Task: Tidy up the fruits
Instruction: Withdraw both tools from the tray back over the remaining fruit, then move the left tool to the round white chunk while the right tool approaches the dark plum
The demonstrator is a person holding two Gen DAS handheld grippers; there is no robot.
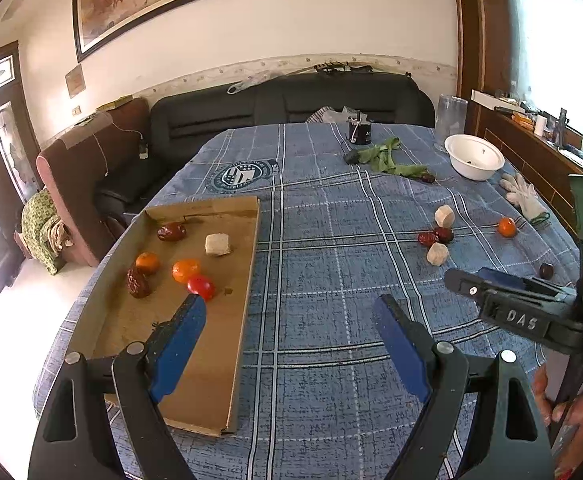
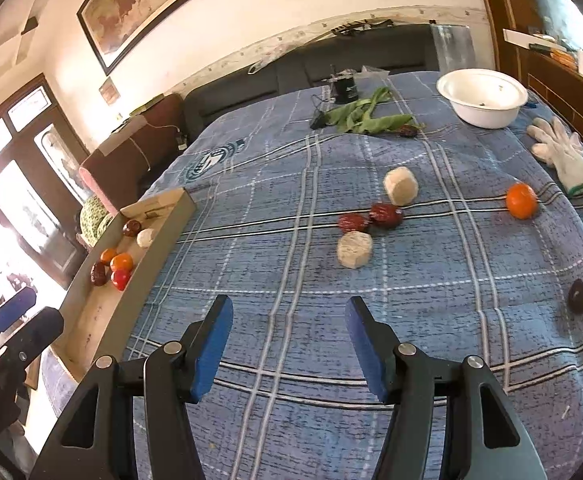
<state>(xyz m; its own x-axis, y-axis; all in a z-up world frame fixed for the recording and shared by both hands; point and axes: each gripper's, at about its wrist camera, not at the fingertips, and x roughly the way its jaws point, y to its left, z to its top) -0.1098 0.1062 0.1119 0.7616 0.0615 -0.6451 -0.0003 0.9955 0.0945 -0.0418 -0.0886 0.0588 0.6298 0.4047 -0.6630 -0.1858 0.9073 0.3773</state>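
Note:
A cardboard tray (image 1: 219, 344) lies at the table's left and holds two oranges (image 1: 186, 270), a red tomato (image 1: 200, 286), two dark dates (image 1: 171, 231) and a pale block (image 1: 217, 244). On the blue plaid cloth lie two red dates (image 2: 371, 216), two pale blocks (image 2: 354, 249), an orange (image 2: 522, 200) and a dark fruit (image 2: 580, 295). My left gripper (image 1: 291, 316) is open and empty, its left finger over the tray. My right gripper (image 2: 289, 316) is open and empty, short of the pale blocks. The tray also shows in the right wrist view (image 2: 103, 320).
A white bowl (image 2: 483, 98), green leaves (image 2: 361, 120), a dark cup (image 2: 345, 88) and a white glove (image 2: 561, 154) lie at the far and right side of the table. A dark sofa (image 1: 283, 108) stands behind. The right gripper (image 1: 503, 296) shows in the left wrist view.

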